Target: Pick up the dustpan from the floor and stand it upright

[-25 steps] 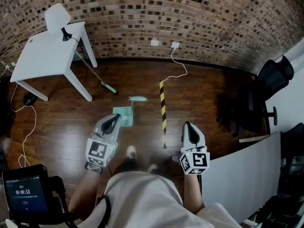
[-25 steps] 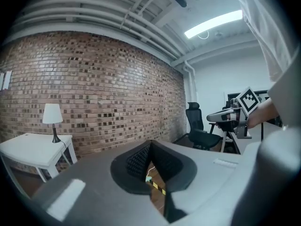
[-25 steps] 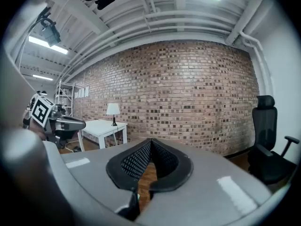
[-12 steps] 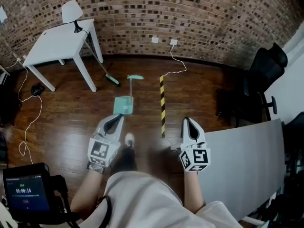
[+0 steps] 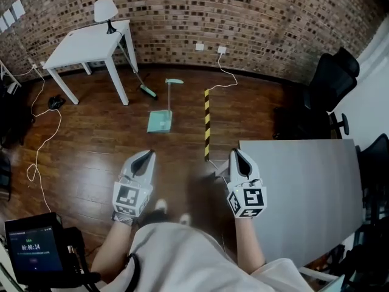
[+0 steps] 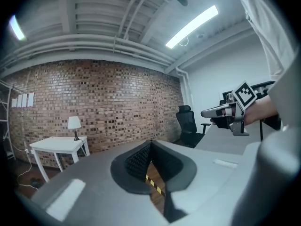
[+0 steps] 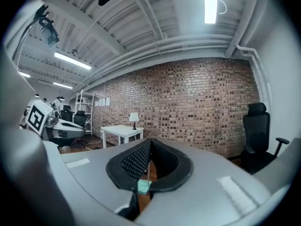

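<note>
The dustpan (image 5: 160,121) lay flat on the wooden floor, well ahead of both grippers and touching neither. Its long axis ran almost straight away from the person: the teal pan was at the near end, and the thin handle reached toward the brick wall (image 5: 255,17), ending in a teal grip. A broom (image 5: 141,89) leaned by the white table (image 5: 91,41) just beyond it, and a yellow-and-black floor stripe (image 5: 206,123) ran to its right.

Of the 2 grippers, the left gripper (image 5: 149,154) was the nearer and pointed almost in line with the pan. The right gripper (image 5: 234,152) sat beyond the stripe, beside a grey tabletop (image 5: 304,187), so it would probably have to cross leftward to reach the handle.

Both pairs of jaws were pressed together at their tips, with nothing between them and nothing touched. They would likely need to open before any grasp.
</note>
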The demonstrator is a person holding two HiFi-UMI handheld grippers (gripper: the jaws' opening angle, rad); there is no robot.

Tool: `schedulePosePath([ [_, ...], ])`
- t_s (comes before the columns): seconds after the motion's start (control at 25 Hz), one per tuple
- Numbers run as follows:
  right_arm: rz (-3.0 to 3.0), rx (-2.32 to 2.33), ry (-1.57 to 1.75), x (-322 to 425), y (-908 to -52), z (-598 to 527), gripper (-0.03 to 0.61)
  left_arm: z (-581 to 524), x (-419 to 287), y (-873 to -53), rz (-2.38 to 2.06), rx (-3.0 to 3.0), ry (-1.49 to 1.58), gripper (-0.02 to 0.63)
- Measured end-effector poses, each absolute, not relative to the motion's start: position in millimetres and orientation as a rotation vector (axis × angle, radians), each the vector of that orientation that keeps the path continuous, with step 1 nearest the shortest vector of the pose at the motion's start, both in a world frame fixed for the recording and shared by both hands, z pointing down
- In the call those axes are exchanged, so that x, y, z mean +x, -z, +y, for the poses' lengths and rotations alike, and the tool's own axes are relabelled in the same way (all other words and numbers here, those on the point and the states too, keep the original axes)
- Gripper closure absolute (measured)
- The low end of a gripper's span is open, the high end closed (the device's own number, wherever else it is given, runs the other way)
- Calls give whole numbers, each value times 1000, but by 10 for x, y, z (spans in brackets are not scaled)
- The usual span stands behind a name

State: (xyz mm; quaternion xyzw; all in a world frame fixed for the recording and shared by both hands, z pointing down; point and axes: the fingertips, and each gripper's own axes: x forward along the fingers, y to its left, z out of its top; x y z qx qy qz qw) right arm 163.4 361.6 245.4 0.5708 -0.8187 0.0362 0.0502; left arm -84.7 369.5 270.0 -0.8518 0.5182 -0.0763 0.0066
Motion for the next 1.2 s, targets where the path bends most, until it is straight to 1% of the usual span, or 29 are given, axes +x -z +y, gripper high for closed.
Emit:
schedulePosePath([
  [0.24,-2516,1798,-149,1503,-2407,4009,566,4060,-1031,-2671,1640,-2671,245,614],
  [0.48,-2484,1843,-138,1270,-2388,4133,566,4133,-1231,-2620,1622,-2673,222,614],
  [0.6,-2465,1818,-132,1203,-2417,4164,566,4137,-1228,-2585,1598,-2682,213,614],
  [0.84,-2432,1800,1,1036,-2305,4198,566,4129,-1222,-2543,1546,-2700,198,614],
  [1.2,-2431,1795,-54,1032,-2363,4182,567,4094,-1163,-2564,1507,-2721,201,614],
])
